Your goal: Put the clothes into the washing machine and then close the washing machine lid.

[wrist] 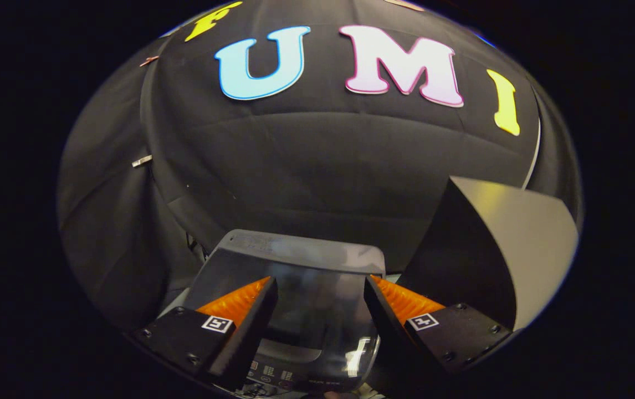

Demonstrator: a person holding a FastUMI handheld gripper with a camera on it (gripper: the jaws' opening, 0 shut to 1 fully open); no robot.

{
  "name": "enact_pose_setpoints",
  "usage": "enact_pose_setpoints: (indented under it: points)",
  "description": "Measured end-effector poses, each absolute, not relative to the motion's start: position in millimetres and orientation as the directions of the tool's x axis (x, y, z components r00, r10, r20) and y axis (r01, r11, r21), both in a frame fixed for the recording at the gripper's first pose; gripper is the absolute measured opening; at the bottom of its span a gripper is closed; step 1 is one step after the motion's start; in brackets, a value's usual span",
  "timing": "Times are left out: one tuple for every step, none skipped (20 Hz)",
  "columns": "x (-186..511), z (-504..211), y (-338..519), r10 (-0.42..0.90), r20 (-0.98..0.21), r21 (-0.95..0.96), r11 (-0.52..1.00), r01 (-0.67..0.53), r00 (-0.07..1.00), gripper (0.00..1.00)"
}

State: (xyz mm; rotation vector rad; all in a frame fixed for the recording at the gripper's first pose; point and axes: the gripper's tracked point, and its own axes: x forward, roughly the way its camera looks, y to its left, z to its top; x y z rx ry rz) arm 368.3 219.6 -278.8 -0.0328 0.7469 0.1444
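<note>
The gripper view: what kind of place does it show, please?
Probably a recording booth set up as a small laundry corner. A washing machine with a dark glossy lid stands below the open gripper, black cloth walls hang behind, and a dark angled panel stands beside it.

Black cloth wall (317, 166) — creased, dim light, dark angled panel (495, 244)
</note>
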Motion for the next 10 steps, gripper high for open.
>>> enact_pose_setpoints:
  points:
    - [366.7, -279.9, 219.8, 0.121, -0.679, 0.023, 0.989, -0.144, 0.724, 0.98]
    - [364.9, -278.0, 220.9, 0.124, -0.678, 0.022, 0.989, -0.149, 0.725, 0.99]
    - [365.0, -275.3, 220.8, 0.127, -0.673, 0.020, 0.988, -0.153, 0.728, 0.99]
    - [363.8, -271.8, 220.8, 0.131, -0.668, 0.020, 0.987, -0.158, 0.733, 0.99]
    - [362.0, -268.4, 221.2, 0.135, -0.663, 0.018, 0.986, -0.164, 0.737, 0.99]
    - [359.4, -265.1, 220.6, 0.137, -0.657, 0.015, 0.986, -0.169, 0.741, 0.98]
    - [357.0, -262.1, 220.9, 0.141, -0.652, 0.012, 0.984, -0.176, 0.745, 0.98]
    - [353.9, -258.6, 221.6, 0.145, -0.647, 0.009, 0.983, -0.182, 0.749, 0.98]
    - [350.8, -254.9, 221.8, 0.150, -0.641, 0.011, 0.982, -0.186, 0.753, 0.99]
    - [347.8, -250.6, 221.7, 0.156, -0.635, 0.017, 0.982, -0.189, 0.757, 0.99]
